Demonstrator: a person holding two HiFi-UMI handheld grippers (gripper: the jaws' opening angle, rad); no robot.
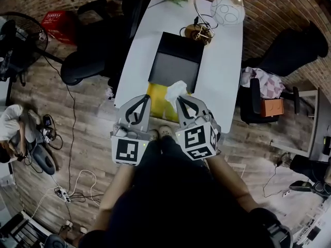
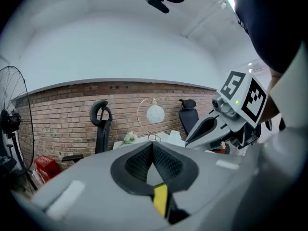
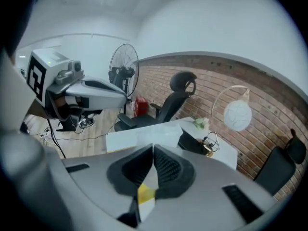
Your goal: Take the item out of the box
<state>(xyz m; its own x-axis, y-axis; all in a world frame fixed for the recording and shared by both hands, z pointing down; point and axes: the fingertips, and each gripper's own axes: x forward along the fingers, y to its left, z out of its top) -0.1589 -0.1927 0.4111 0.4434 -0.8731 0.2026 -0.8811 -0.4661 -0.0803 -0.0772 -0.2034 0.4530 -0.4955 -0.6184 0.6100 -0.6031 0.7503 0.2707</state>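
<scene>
Head view, left to right. A standing fan is at the far left, on the wooden floor. A white table runs from near to far through the centre.

The left gripper hangs over the table's near edge with its jaws brought together at the tips. In the left gripper view, a strip of yellow shows through the gap behind the tips. Whether the jaws pinch it cannot be told.

An open black box lies mid-table. The yellow item is outside it, just near of the box and between the two grippers. Crumpled white paper sits at the item's right far corner.

The right gripper also has its tips meeting, beside the paper. Yellow and white show behind its tips.

A globe lamp stands at the far right of the table.
</scene>
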